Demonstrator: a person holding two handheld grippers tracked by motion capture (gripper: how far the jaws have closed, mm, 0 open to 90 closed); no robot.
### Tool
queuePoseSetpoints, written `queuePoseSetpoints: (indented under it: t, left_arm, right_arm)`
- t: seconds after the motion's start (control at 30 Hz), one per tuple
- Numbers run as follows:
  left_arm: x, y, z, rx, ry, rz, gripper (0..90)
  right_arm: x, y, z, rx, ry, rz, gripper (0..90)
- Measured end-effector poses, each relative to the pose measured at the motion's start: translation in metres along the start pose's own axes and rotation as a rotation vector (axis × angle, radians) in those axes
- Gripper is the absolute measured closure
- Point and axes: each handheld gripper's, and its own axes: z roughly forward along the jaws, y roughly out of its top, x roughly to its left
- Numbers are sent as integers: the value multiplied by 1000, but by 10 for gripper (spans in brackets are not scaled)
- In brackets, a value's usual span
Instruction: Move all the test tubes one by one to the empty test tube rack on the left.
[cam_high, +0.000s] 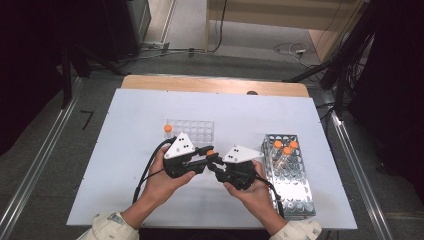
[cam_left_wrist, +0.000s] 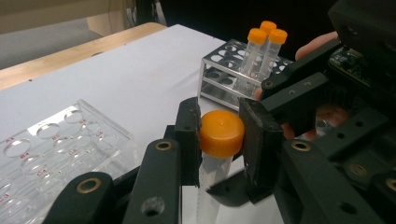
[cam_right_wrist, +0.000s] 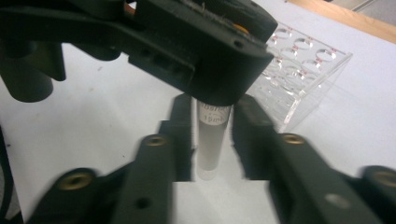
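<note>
A clear tube with an orange cap (cam_left_wrist: 222, 133) stands upright between both grippers at the table's middle (cam_high: 210, 153). My left gripper (cam_left_wrist: 222, 137) is shut on the cap, one jaw on each side; from above it sits left of the cap (cam_high: 206, 154). My right gripper (cam_high: 215, 163) comes in from the right. Its jaws stand close on both sides of the tube's body (cam_right_wrist: 212, 140), below the left gripper's black housing (cam_right_wrist: 201, 51). The right gripper (cam_right_wrist: 214, 114) is blurred, so contact with the tube is unclear.
A clear plastic rack (cam_high: 192, 129) lies behind the grippers, with one orange-capped tube (cam_high: 168, 128) at its left corner. A metal rack (cam_high: 292, 185) at the right holds three orange-capped tubes (cam_high: 285, 146). White sheet (cam_high: 130, 150) covers the table.
</note>
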Motion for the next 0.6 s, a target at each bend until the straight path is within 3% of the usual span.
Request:
queuePoseSetpoints:
  t: [0.1, 0.2, 0.47, 0.6]
  left_arm:
    - [6, 3, -6, -17, 14, -15, 713]
    - [13, 6, -12, -32, 28, -30, 713]
    - [31, 13, -29, -63, 85, -58, 712]
    - [39, 16, -35, -78, 119, -59, 712]
  right_arm:
    - [2, 0, -4, -16, 0, 1, 445]
    - [1, -1, -8, -21, 3, 18, 362]
    - [-2, -14, -16, -23, 12, 56, 350]
    - [-3, -16, -18, -23, 11, 52, 338]
